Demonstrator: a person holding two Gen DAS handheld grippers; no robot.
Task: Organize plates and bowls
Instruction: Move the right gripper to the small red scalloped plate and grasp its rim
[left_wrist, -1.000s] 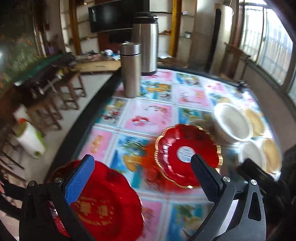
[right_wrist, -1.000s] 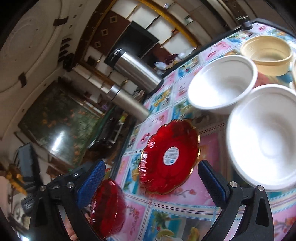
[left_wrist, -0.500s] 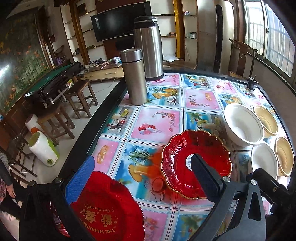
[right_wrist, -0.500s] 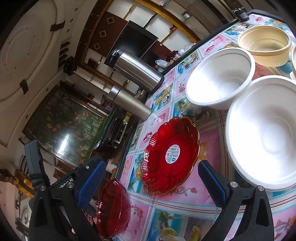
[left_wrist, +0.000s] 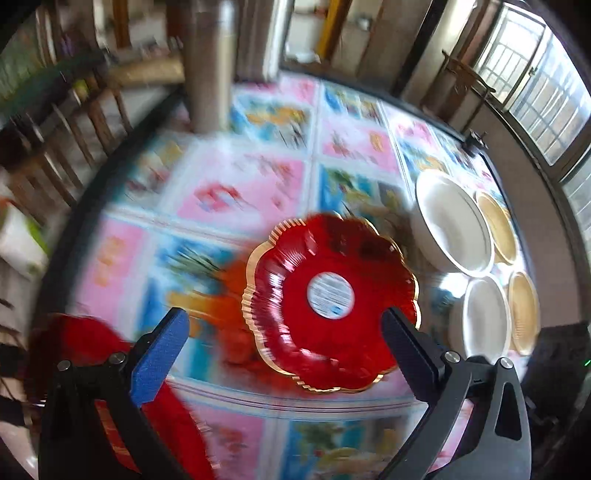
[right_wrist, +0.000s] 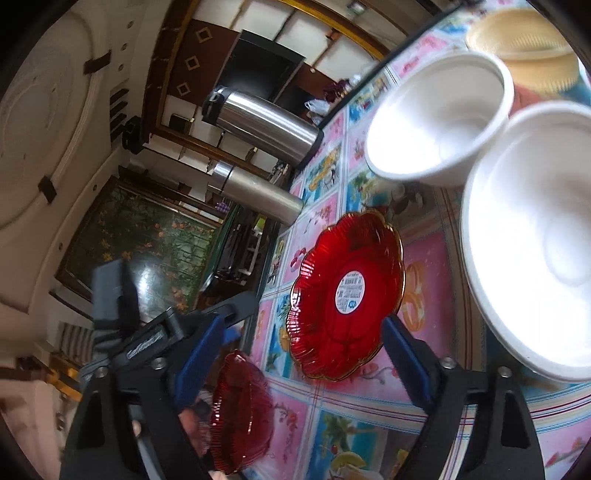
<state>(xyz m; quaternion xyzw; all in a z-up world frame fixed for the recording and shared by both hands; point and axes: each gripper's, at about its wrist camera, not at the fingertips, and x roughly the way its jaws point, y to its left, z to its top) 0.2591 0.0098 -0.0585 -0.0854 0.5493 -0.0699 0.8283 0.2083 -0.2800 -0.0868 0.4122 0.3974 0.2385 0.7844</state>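
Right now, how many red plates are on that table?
2: one red plate lies mid-table beside the white bowls; the other red plate sits at the near edge. More may be hidden.

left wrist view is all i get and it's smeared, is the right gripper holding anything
Observer: No. The right gripper is open and empty. Its fingers frame the gold-rimmed scalloped red plate, which lies flat on the picture-tiled table.
Operator: the red blur by my left finger, what is it
Observer: A second ribbed red plate. It lies near the table's edge, apart from the gold-rimmed one.
Operator: and the grey column up top
Observer: That is two things: a small steel flask and, beyond it, a larger black-lidded steel thermos. Both stand upright on the table.
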